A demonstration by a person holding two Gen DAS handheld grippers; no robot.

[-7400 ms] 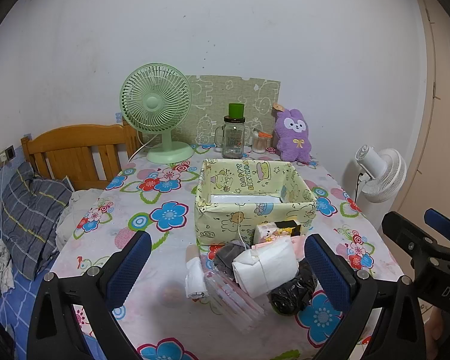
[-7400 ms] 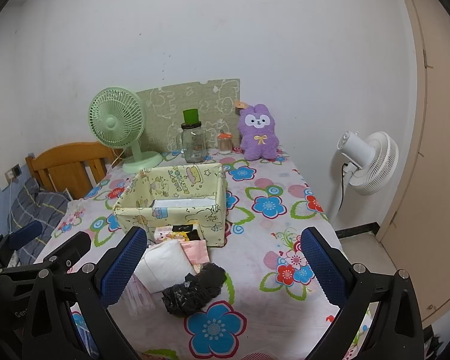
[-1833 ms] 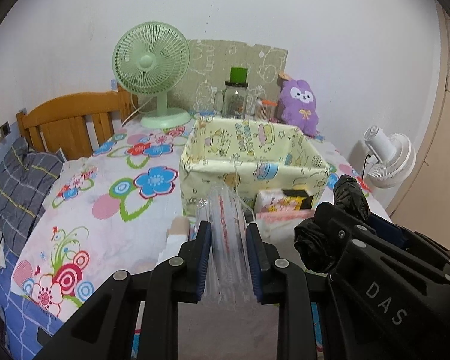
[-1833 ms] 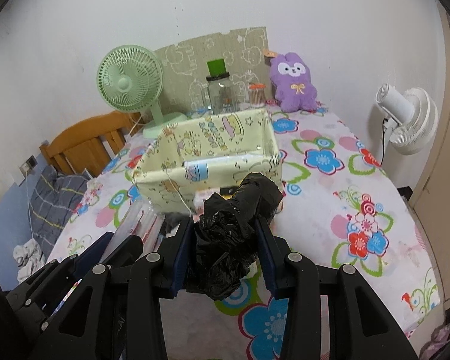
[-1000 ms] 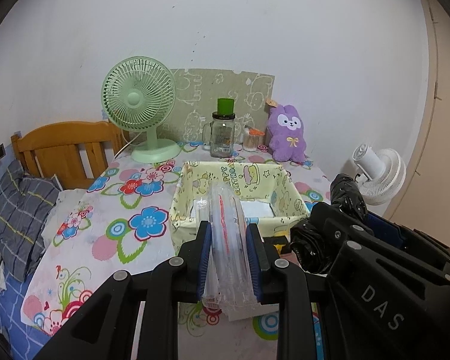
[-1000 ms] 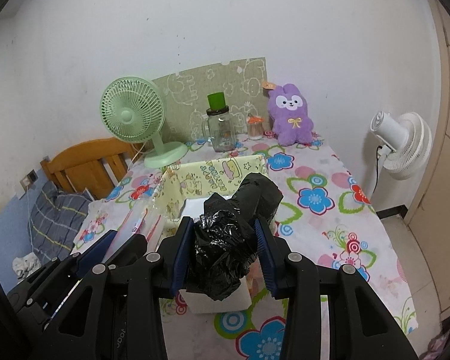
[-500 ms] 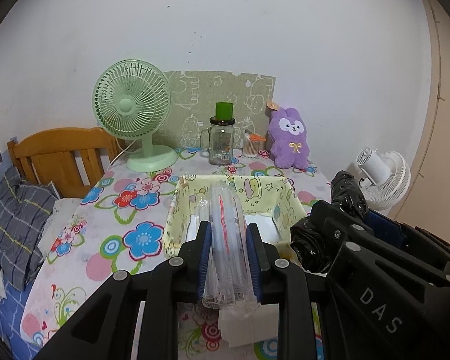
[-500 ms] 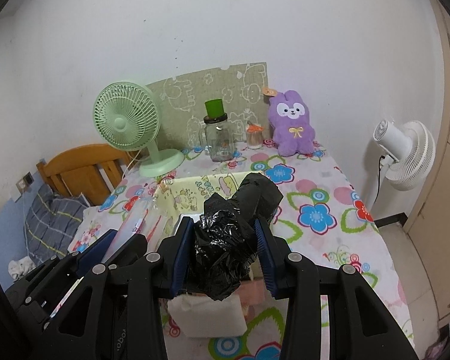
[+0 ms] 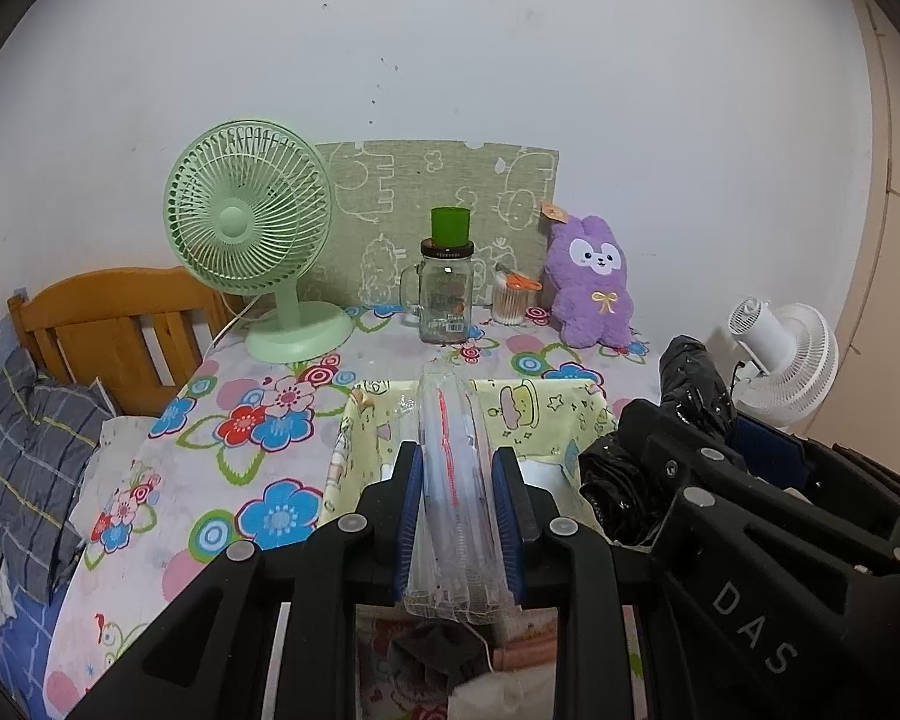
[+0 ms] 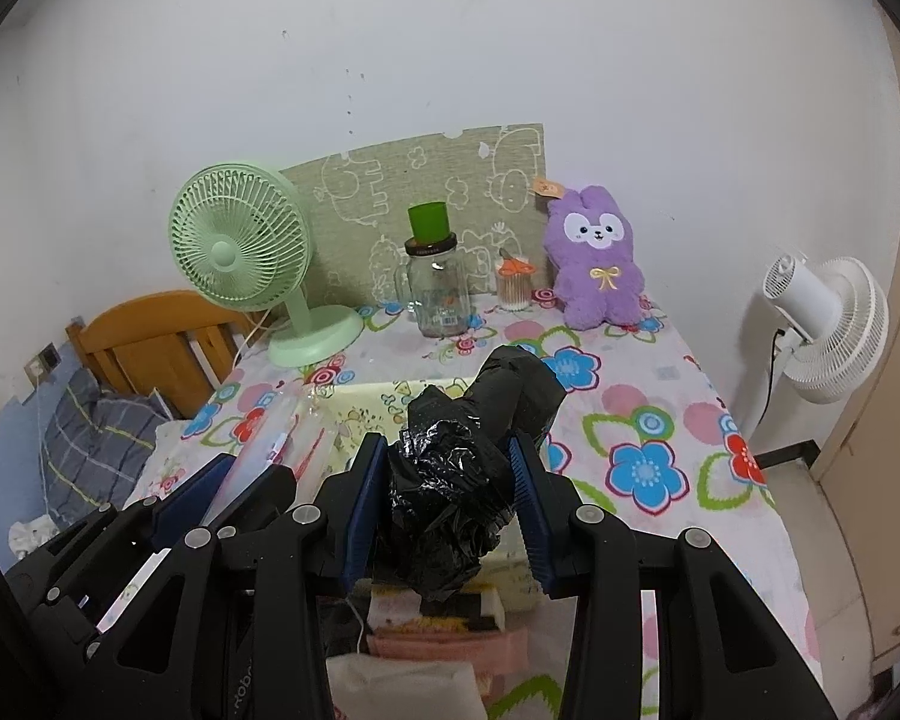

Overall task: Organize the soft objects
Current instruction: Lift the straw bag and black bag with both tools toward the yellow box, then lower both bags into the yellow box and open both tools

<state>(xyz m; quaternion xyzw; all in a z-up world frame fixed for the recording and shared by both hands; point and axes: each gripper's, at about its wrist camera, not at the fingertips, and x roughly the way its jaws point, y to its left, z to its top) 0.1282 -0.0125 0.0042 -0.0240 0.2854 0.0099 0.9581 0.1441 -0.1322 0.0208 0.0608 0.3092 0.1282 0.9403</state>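
clamped between the blue pads of the left gripper (image 9: 457, 516), a clear plastic packet (image 9: 453, 468) with red printing is held upright, its top end raised in front of the yellow box (image 9: 576, 414). the packet's lower end is seen bunched below the fingers. the right gripper (image 10: 450, 507) is pressed together on a crumpled black plastic bag (image 10: 468, 456), which bulges up and forward past the pads. in the left wrist view the same bag (image 9: 678, 420) is seen at the right, and in the right wrist view the packet (image 10: 270, 444) is seen at the left, so the two tools are held side by side, near each other. both are held above the near part of the box, whose patterned rim (image 10: 384, 396) is visible behind the bag. beneath the grippers, near the box's front wall, a white bundle (image 10: 402, 684) and a pink pack (image 10: 444, 642) are seen on the flowered tablecloth (image 10: 648, 420). at the far edge of the table a green fan (image 9: 249, 234), a glass jar (image 9: 445, 294) with a green cup on its lid, a small tub of cotton swabs (image 9: 510, 297) and a purple plush rabbit (image 9: 591, 282) are lined up against a green patterned board (image 9: 438, 204). a wooden headboard (image 9: 114, 324) and a grey checked pillow (image 9: 24, 456) are seen at the left, and a white fan (image 10: 828, 330) stands off the table at the right.
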